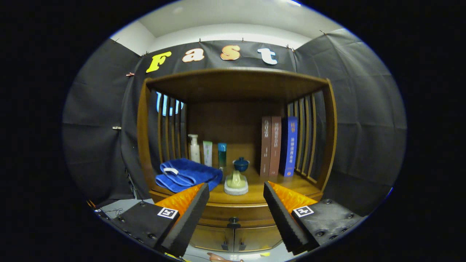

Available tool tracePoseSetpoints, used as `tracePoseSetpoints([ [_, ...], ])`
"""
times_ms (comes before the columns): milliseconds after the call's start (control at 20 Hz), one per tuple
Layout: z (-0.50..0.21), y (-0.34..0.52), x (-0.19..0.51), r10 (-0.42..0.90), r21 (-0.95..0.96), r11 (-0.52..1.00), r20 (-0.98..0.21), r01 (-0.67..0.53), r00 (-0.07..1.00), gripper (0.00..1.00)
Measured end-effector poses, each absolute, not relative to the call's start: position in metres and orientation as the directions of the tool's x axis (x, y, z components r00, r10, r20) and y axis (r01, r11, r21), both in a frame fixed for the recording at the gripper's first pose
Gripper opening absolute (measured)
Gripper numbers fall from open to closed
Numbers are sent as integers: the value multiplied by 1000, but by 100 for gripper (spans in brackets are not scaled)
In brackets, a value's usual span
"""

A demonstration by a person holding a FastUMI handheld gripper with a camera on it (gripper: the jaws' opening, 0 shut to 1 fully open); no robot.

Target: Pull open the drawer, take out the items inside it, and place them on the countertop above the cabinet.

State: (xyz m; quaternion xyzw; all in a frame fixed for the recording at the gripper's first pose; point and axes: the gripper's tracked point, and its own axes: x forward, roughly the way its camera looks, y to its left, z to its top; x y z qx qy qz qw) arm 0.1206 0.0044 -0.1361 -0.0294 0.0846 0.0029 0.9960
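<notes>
Between the two wide-spread fingers of the gripper point(236, 198), nothing held: jaws wide, ribbed foam-like pads facing each other, square printed markers on the flat housings behind them. Just ahead and slightly below the fingertips, the closed drawer point(233, 217), a shallow curved band of polished brown wood with a small dark round knob point(233, 220) at its middle. Beneath it, two wooden cabinet doors point(235, 238) with small dark pulls where they meet. Contents of the drawer hidden behind its shut front.

Above the drawer, the countertop point(291, 185), smooth glossy wood with a rounded front edge, roofed by a curved wooden top and fenced at both sides by slim vertical slats. On its left part, a folded blue towel point(187, 174), soft and plush, with a white loop tag. Near the middle, close to the front edge, a pale round ceramic dish point(236, 186) bearing a yellow-green rounded lump, touching or just beside the towel's corner. Behind that, a small dark blue lidded bowl point(241, 164), squat and glazed. Along the back left, three upright containers: a white pump bottle point(194, 148), a pale green tube point(207, 153) and a teal cylindrical bottle point(222, 154). To the right, three books upright and side by side, two brown books point(271, 145) and a blue book point(290, 145) against the right slats.

At the very bottom, below the cabinet doors, a sliver of a hand point(218, 257).
</notes>
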Motion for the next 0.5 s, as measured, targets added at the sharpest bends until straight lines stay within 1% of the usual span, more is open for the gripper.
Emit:
tracePoseSetpoints([
  [300, -49, 8, 84, 29, -7, 1000, -121, -30, 992, 99],
  [500, -25, 6, 65, 27, -2, 1000, -75, -27, 997, 99],
])
